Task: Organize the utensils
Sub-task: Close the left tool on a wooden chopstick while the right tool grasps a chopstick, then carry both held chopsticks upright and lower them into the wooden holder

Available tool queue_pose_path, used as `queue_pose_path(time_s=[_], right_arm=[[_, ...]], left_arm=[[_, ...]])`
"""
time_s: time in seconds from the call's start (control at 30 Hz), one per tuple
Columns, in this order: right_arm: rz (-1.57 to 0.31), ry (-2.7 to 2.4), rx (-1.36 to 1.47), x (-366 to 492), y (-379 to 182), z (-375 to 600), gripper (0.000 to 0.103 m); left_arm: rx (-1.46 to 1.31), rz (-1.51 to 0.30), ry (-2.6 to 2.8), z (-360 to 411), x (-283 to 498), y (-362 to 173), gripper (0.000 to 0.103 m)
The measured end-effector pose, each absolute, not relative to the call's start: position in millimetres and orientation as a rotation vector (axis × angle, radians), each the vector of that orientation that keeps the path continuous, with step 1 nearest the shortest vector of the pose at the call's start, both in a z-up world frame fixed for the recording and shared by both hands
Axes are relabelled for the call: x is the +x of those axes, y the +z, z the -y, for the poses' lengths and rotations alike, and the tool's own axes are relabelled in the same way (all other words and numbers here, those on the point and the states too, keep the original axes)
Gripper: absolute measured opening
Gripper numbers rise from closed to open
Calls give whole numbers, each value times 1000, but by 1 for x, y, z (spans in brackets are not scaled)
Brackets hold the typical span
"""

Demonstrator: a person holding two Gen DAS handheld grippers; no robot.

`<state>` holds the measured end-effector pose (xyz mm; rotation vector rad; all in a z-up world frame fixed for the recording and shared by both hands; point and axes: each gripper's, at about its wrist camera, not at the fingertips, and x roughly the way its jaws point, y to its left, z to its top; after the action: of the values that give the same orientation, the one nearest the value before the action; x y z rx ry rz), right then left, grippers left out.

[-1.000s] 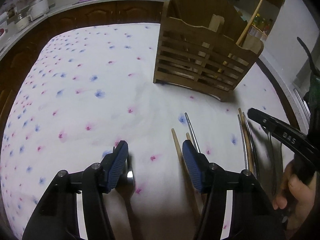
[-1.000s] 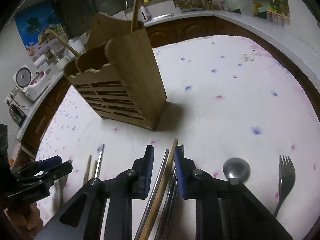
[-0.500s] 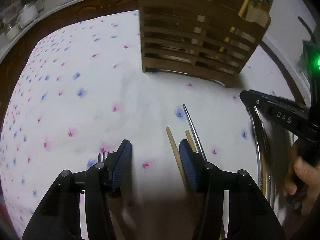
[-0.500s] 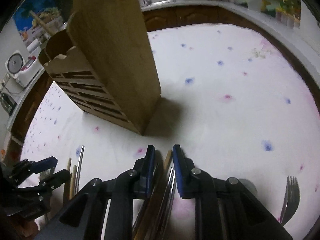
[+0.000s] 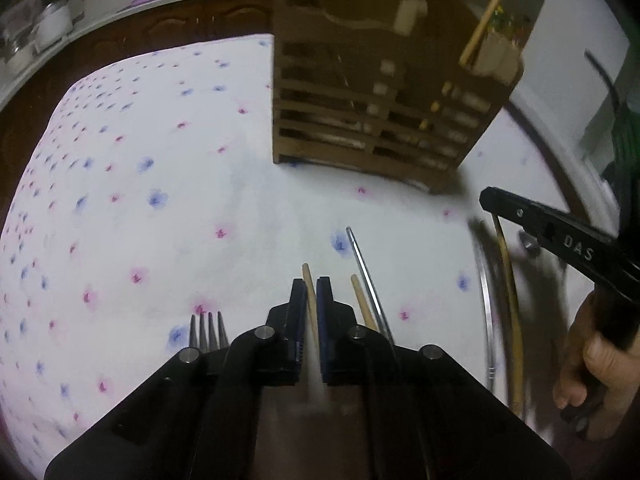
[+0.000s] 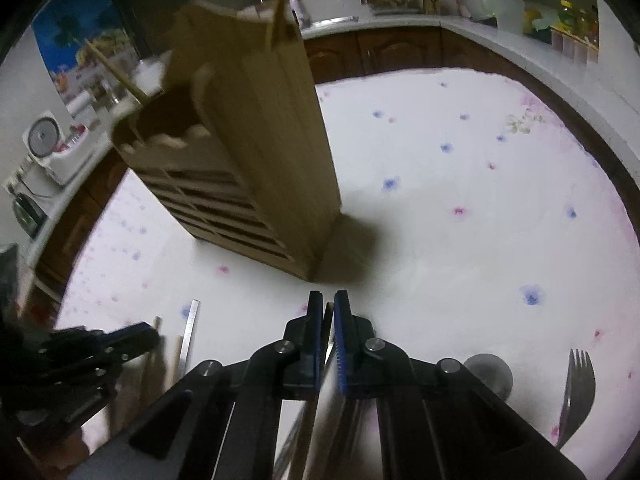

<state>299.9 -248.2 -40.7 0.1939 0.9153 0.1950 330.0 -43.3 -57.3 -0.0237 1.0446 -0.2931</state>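
The left claw (image 5: 311, 294) pinches a wooden chopstick (image 5: 309, 284). The right claw (image 6: 328, 312) pinches a chopstick too, near the wooden rack (image 6: 256, 168).

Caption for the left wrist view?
Left gripper shut on a wooden chopstick on the floral tablecloth, wooden utensil holder ahead.

Ahead of the jaws spreads a white tablecloth (image 6: 460, 264) dotted with pink and blue flowers; far left stands a rice cooker (image 6: 50, 148) under a beach poster (image 6: 76, 46).
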Motion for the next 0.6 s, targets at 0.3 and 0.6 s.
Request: queue_pose_path(time_s=[0.3, 0.6], right_arm=[[-771, 242, 262, 262, 21, 255, 4], [-651, 265, 246, 226, 71, 255, 4]], left_arm=[[-117, -924, -356, 20, 296, -3, 4], [-159, -811, -394, 6, 249, 48, 4]])
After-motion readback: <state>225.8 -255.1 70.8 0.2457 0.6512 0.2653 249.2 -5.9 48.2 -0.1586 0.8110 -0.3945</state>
